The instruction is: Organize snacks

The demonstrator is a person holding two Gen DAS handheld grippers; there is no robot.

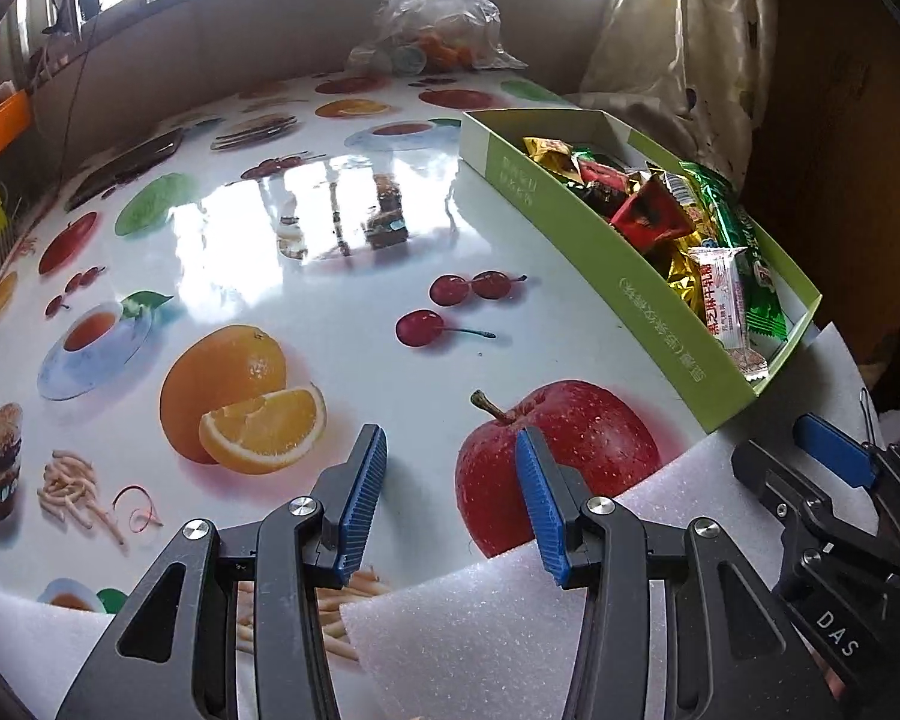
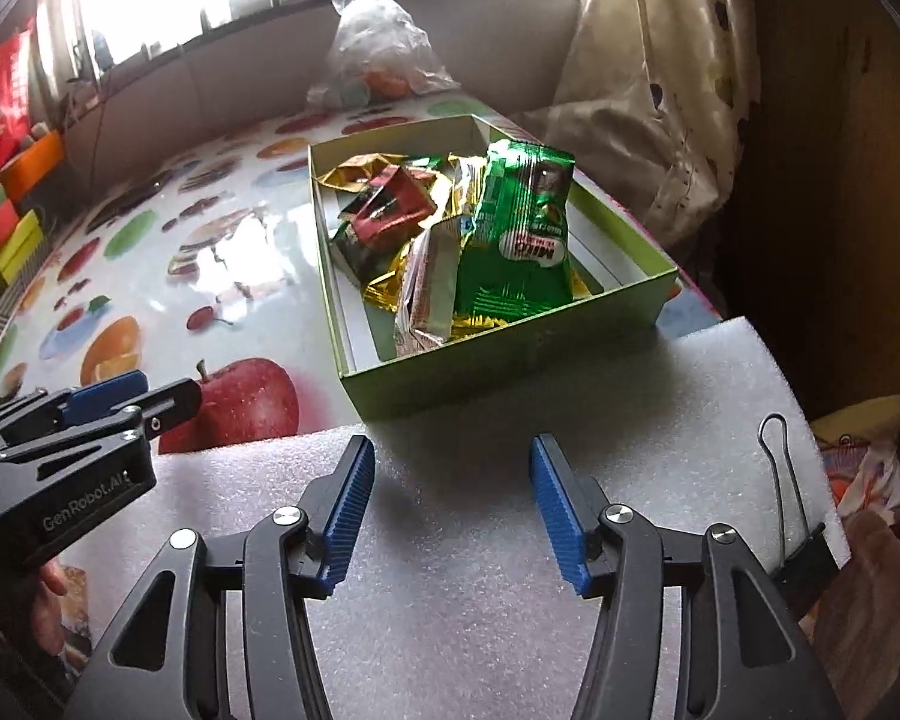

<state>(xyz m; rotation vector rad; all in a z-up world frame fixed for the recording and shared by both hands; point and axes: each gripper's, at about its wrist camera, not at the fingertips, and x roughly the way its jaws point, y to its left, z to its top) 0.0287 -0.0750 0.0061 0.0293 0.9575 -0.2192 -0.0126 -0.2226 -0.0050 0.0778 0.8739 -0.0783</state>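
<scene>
Hovering empty, left tool (image 1: 453,462) and right tool (image 2: 450,477) spread, snack box (image 2: 510,369) contents heaped, lower wrappers hidden.

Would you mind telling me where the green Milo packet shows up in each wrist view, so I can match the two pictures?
Left wrist view: the green Milo packet lies far right, at the near end of the green box, partly behind a white bar wrapper.
Right wrist view: it sits centre, slightly right, on top of the snack pile.
Shared landmark: the clear plastic bag at the table's far edge.
</scene>
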